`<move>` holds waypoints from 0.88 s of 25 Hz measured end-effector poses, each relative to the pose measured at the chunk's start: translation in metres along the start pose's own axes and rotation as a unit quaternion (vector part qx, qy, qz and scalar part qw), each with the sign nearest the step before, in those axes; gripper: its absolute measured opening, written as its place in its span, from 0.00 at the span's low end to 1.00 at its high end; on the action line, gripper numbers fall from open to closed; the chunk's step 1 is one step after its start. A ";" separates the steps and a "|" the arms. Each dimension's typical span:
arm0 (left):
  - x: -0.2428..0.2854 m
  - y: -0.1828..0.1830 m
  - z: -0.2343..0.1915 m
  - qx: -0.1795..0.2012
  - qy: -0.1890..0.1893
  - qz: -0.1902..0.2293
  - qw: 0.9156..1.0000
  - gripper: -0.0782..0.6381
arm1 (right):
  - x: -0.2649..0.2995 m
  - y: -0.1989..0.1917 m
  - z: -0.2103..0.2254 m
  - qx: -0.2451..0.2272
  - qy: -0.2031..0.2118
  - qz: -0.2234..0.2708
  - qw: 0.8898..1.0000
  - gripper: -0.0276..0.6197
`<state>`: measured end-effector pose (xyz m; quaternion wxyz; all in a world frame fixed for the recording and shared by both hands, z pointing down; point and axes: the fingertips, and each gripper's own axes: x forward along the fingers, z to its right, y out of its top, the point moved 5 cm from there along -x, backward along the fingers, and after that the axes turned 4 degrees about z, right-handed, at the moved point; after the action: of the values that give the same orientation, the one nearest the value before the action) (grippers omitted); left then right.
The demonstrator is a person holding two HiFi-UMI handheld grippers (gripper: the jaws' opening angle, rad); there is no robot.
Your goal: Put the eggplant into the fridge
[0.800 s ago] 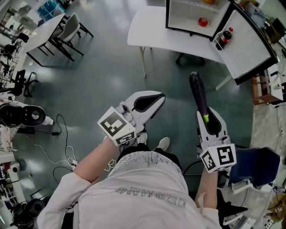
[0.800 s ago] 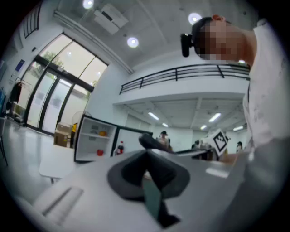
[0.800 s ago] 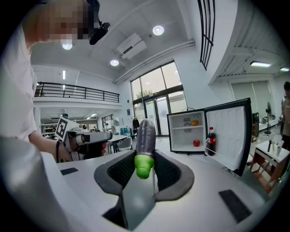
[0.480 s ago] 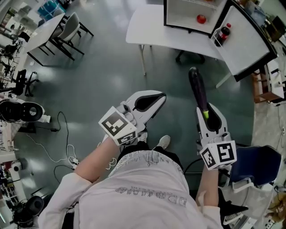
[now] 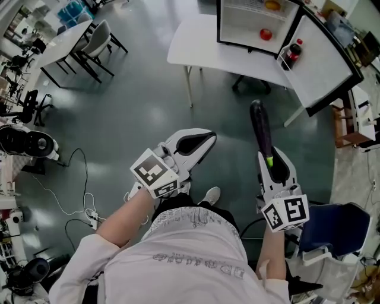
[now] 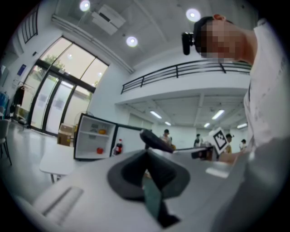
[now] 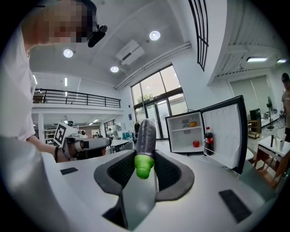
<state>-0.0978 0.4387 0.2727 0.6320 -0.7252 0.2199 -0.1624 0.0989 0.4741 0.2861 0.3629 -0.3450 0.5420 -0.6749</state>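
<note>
Purple eggplant point(image 5: 261, 127), stem clamped by the right gripper point(image 5: 271, 161), points toward the open fridge point(image 5: 237, 27) for loading; left gripper point(image 5: 205, 141) closed, empty.

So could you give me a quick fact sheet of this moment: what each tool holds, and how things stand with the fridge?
right gripper: shut on the eggplant at its green stem end
left gripper: shut, holding nothing
fridge: on the white table, door open
inside: red item, orange item, bottle in the door
progress: eggplant not yet in, held above the floor
</note>
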 end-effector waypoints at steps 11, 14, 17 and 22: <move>0.013 0.000 -0.001 0.006 0.011 0.002 1.000 0.12 | 0.001 -0.001 0.014 -0.006 0.006 -0.010 1.000 0.24; 0.017 -0.003 -0.003 0.009 0.014 0.000 1.000 0.12 | 0.003 -0.004 0.021 -0.004 0.005 -0.011 1.000 0.24; 0.018 -0.006 -0.008 0.005 0.020 -0.002 1.000 0.12 | 0.004 -0.006 0.028 -0.004 0.002 -0.014 1.000 0.24; 0.020 -0.008 -0.027 0.005 0.033 -0.005 0.999 0.12 | 0.011 -0.008 0.041 -0.001 -0.004 -0.022 1.000 0.24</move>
<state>-0.0932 0.4064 0.2840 0.6269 -0.7175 0.2362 -0.1909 0.1272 0.4461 0.3020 0.3501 -0.3600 0.5335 -0.6806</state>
